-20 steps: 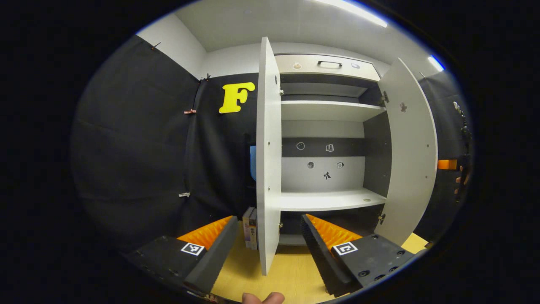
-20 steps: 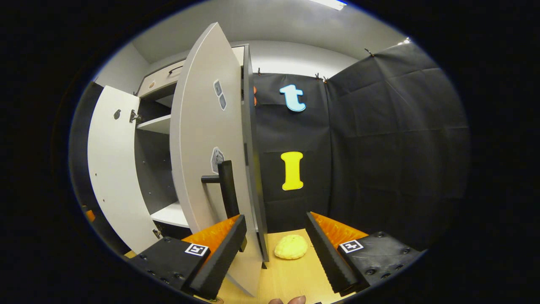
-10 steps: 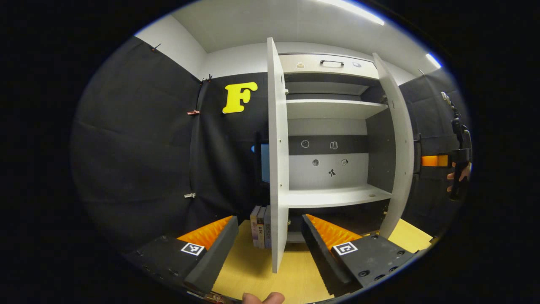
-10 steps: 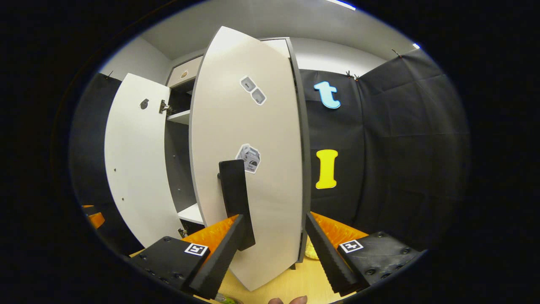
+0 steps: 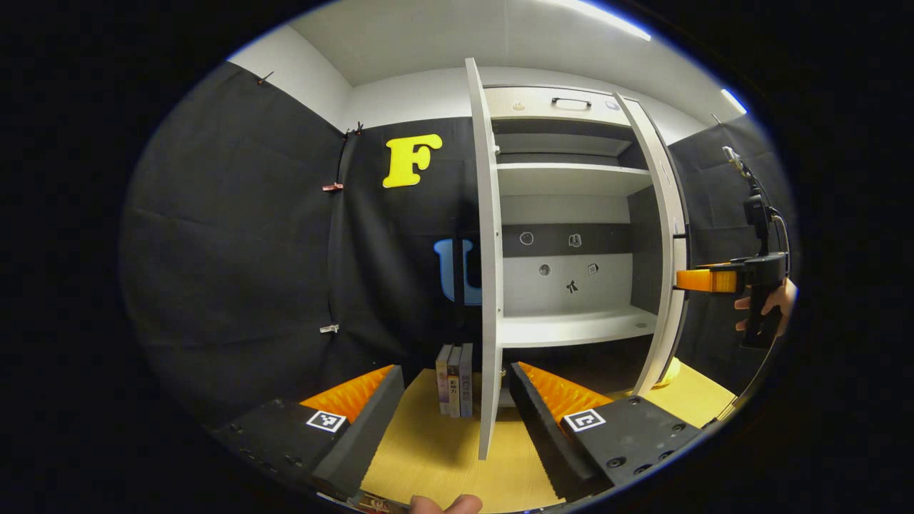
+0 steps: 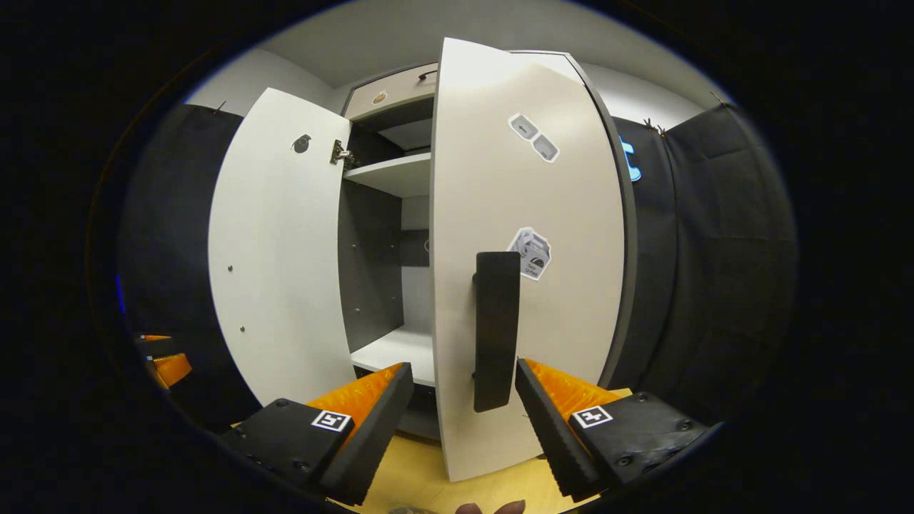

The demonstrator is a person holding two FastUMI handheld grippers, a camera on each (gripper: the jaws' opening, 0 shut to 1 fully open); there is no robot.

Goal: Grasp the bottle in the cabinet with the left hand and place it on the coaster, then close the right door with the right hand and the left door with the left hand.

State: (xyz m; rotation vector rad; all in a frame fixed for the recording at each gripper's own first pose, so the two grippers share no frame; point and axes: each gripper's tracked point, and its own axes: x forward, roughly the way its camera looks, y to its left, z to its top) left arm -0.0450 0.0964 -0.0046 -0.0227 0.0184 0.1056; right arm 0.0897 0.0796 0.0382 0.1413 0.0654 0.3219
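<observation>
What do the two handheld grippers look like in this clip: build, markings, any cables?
Each gripper, left and right, has two wedge-shaped fingers with ribbed inner faces on black bolted blocks, each block carrying a square black-and-white marker. In the left gripper view the right one appears side-on, with a black handle and a thin cable trailing down.

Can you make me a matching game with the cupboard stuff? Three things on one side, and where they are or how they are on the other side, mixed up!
Things:
1. left door
2. books
3. door handle

Place or state:
A. standing upright on the table beside the cupboard
B. between the right gripper's open fingers
C. wide open, its thin edge facing the left gripper

Pairs: 1-C, 2-A, 3-B
</observation>
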